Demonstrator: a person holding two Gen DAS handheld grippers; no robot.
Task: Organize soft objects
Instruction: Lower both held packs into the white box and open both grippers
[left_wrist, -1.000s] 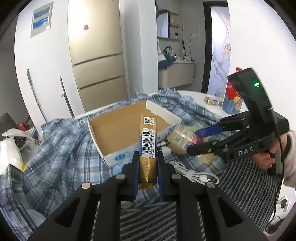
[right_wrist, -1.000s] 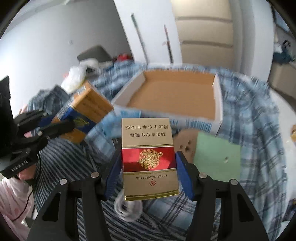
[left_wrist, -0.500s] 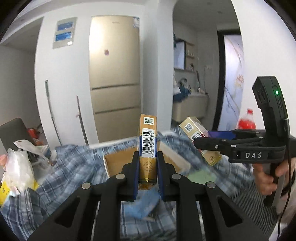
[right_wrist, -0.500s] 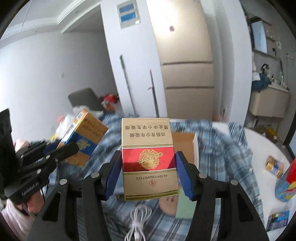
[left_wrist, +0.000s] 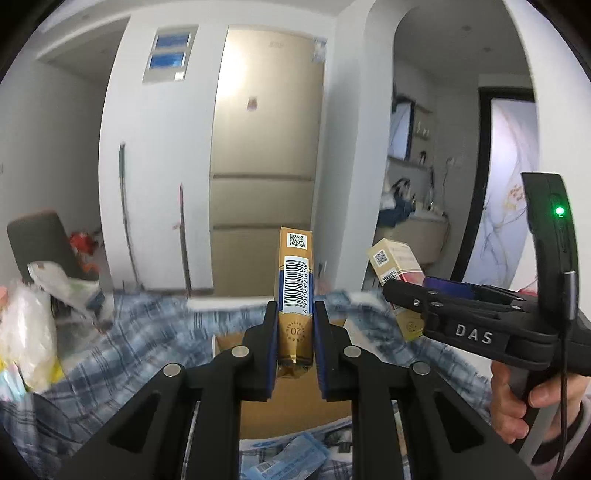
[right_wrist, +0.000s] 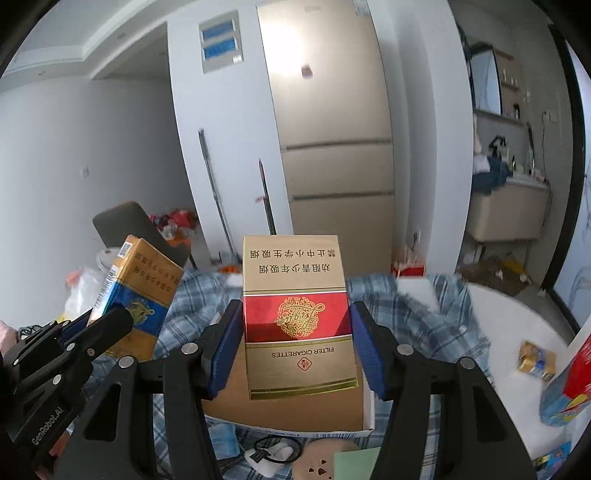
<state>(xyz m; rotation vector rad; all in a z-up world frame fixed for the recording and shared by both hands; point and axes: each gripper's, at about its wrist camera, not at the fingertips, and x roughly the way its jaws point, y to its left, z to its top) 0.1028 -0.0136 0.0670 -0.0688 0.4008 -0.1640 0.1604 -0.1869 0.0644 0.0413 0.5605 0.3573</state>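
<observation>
On my far left, past the left tool (left_wrist: 294, 345), white bags (left_wrist: 26, 325) sit heaped beside a dark chair (left_wrist: 37, 243). My left tool is pinched tight on the narrow sides of a gold-and-blue pack (left_wrist: 294, 295), which stands upright between the pads (left_wrist: 272, 347) with its barcode facing me. In the right tool's view that same pack (right_wrist: 140, 295) shows off to the left, tilted, with the left tool (right_wrist: 92, 332) clamped low on it. Below and ahead of both tools lies an open cardboard box (right_wrist: 295, 410) on a blue plaid cloth (left_wrist: 129, 332); both packs hang above it, touching neither. A blue packet (left_wrist: 288, 459) lies on the cloth just under my left tool. Moving right, my right tool (right_wrist: 295, 343) is about half spread and grips a red-and-gold pack (right_wrist: 297, 317) by its sides, its face toward me and its print upside down. In the left view this pack (left_wrist: 397, 266) tilts beyond the right tool (left_wrist: 406, 291), and a hand (left_wrist: 517, 398) wraps the handle. Under the right tool a white cable (right_wrist: 273, 454) and a green card (right_wrist: 354, 461) rest on the cloth. Further right the white surface (right_wrist: 509, 321) is bare of cloth, carrying a small gold pack (right_wrist: 535, 360) and a red-and-blue bag (right_wrist: 569, 384) at the edge. Behind everything stands a beige fridge (left_wrist: 266, 147).
</observation>
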